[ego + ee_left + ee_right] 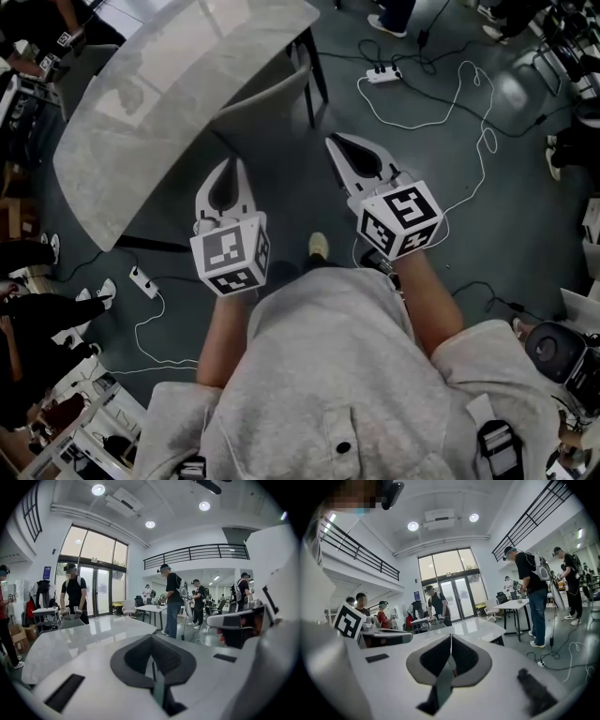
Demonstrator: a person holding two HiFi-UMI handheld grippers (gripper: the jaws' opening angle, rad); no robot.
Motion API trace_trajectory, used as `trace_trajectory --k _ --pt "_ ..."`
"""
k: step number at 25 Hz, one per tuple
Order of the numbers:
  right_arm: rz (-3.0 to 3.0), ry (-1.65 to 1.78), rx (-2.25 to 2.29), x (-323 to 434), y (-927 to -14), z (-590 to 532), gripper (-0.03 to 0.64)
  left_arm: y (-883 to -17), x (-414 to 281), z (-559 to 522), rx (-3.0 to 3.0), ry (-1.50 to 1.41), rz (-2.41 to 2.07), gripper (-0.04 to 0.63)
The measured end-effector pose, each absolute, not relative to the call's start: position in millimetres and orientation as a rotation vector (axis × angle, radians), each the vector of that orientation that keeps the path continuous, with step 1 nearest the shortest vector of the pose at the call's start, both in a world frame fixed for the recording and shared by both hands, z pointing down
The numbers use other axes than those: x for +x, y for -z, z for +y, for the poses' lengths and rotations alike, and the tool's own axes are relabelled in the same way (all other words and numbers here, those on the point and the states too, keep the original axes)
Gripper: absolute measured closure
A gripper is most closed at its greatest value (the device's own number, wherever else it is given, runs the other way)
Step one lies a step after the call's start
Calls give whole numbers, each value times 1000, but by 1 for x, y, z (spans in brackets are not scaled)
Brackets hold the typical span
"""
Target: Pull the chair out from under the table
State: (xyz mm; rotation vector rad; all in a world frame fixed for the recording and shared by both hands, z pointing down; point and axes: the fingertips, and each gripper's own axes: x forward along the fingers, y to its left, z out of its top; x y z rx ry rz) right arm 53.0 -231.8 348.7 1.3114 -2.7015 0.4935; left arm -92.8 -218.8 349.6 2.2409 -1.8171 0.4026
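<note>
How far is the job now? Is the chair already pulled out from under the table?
Nothing looks done yet: the chair still sits tucked partly under the table. In hand: the left gripper and right gripper are both shut and empty, held short of the chair. Left: reach the chair back, grip it and pull it out.
</note>
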Motion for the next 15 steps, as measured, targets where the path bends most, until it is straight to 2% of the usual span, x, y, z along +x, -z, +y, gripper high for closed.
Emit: trace_trajectory --k 15 --pt "-2691 -473 1153 26 -363 -261 592 -363 -96 -245 2243 -484 -1752 581"
